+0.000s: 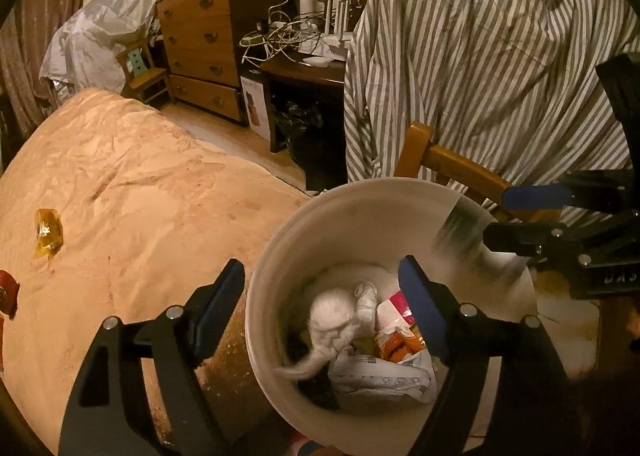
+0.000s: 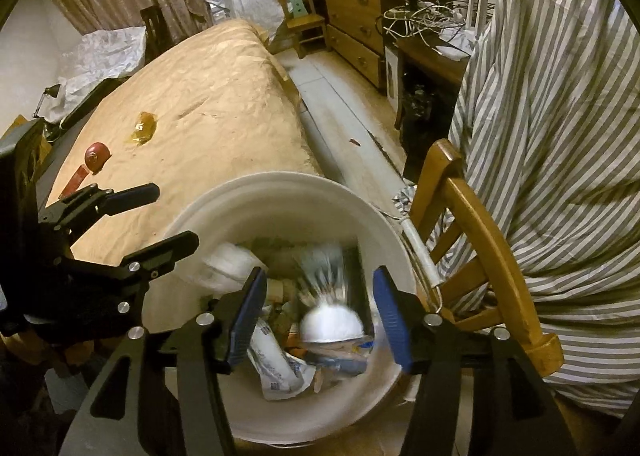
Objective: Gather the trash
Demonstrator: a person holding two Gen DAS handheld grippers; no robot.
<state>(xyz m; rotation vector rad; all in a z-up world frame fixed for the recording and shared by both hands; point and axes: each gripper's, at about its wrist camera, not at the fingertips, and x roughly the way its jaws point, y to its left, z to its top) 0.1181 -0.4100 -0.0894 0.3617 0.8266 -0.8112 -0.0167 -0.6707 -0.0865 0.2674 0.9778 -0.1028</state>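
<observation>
**Inspector A:** What is recorded of the trash itself?

**Inspector B:** A white crumpled wad (image 1: 334,316) is seen inside the white bin (image 1: 280,240), blurred, above printed wrappers (image 1: 396,336) and a pale plastic bag (image 1: 380,380). A second blurred piece (image 2: 330,318), white-ended, is seen in the bin under the other tool. All of it is judged light, soft and crushable; nothing fragile can be made out.

**A:** And the tools?

**B:** The left gripper (image 1: 322,310) is held over the bin with jaws released, nothing pressed between the pads. The right gripper (image 2: 320,320) is likewise spread above the bin mouth, empty.

**A:** What is left outside the bin?

**B:** An amber wrapper (image 1: 48,232) is noted on the tan bedcover (image 1: 140,184), well apart from the bin. It is judged thin, slippery film; a pinch at a raised crease is advised. A red object (image 2: 97,154) lies further from the bin still; whether it is trash cannot be told.

**A:** Beside the bin?

**B:** A wooden chair (image 2: 480,240), draped with a striped cloth (image 2: 560,136).
</observation>
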